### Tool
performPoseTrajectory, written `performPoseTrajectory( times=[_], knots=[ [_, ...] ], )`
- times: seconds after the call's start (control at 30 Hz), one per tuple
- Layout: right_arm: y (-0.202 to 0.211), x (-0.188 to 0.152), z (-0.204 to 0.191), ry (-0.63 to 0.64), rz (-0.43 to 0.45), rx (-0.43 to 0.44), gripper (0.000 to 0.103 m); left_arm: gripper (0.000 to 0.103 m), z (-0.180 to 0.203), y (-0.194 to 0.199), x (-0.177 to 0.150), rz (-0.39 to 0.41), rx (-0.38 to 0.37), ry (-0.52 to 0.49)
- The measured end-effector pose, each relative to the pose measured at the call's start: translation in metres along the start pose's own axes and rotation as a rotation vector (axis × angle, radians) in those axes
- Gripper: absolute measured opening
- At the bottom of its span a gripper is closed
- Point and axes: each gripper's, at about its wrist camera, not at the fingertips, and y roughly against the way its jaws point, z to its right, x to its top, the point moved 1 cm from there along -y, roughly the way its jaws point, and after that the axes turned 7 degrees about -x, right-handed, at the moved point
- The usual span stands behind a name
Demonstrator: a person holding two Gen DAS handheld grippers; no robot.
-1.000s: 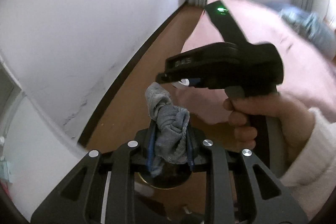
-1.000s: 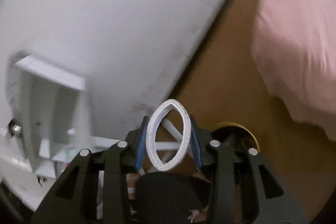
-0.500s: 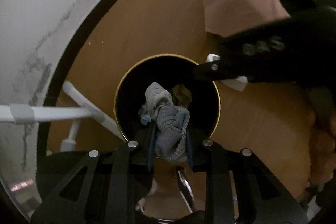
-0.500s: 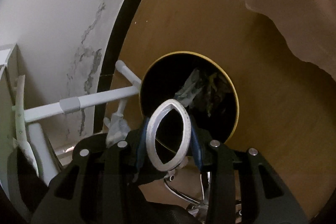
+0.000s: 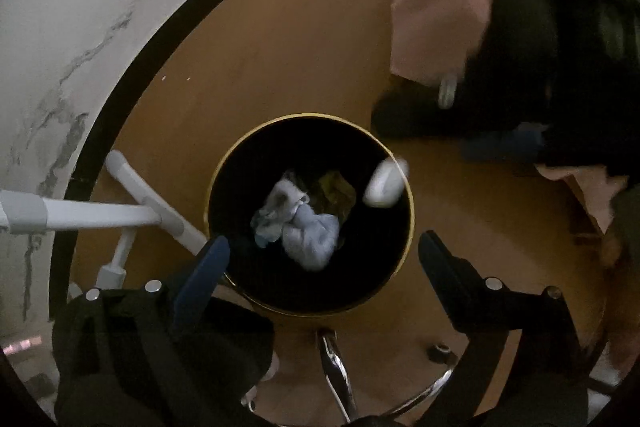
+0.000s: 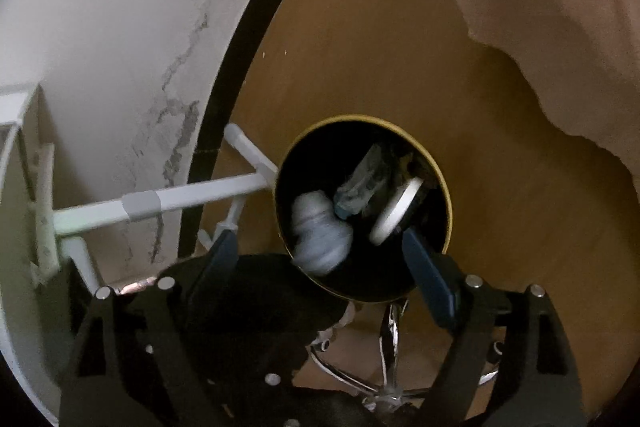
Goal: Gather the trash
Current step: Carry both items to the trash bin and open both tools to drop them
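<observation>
Both tools aimed down over black bin [image 5: 240, 291], gold rim, frame centre on wood floor [image 5: 280, 47]. Left tool [image 5: 324, 251] jaws just spread wide, nothing between; grey sock [image 5: 312, 239] loose inside bin. Right tool [image 6: 320, 247] jaws just spread too, empty; white ring [image 6: 394, 211] blurred within bin mouth, right of sock. Pink bedding [image 6: 560, 7] upper right.
</observation>
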Motion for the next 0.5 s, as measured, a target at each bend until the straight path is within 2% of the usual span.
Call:
performPoseTrajectory(
  times=[0.07,0.1,0.17,0.23,0.27,0.3,0.37,0.43,0.5],
  knots=[
    [0.028,0.007,0.007,-0.033,0.059,0.029,0.082,0.093,0.007,0.006,-0.004,0.001,-0.016,-0.011],
    [0.052,0.010,0.011,-0.046,0.126,0.021,0.082,0.093,0.014,0.012,-0.006,0.013,-0.016,-0.023],
    [0.102,0.011,0.016,-0.059,0.275,-0.014,0.083,0.093,0.037,0.034,-0.010,0.067,-0.029,-0.097],
    [0.170,0.003,0.018,-0.094,0.502,-0.084,0.088,0.093,0.072,0.068,-0.017,0.131,-0.080,-0.216],
    [0.195,-0.003,0.018,-0.113,0.594,-0.116,0.091,0.092,0.091,0.094,-0.022,0.180,-0.122,-0.276],
    [0.232,-0.017,0.015,-0.134,0.734,-0.153,0.092,0.093,0.107,0.124,-0.027,0.236,-0.168,-0.326],
    [0.287,-0.044,0.003,-0.138,0.926,-0.174,0.096,0.093,0.123,0.187,-0.039,0.363,-0.223,-0.386],
    [0.336,-0.085,-0.026,-0.072,1.131,-0.129,0.096,0.093,0.116,0.244,-0.050,0.494,-0.223,-0.388],
    [0.352,-0.118,-0.059,0.029,1.260,-0.079,0.096,0.094,0.094,0.288,-0.060,0.594,-0.192,-0.357]
  ],
)
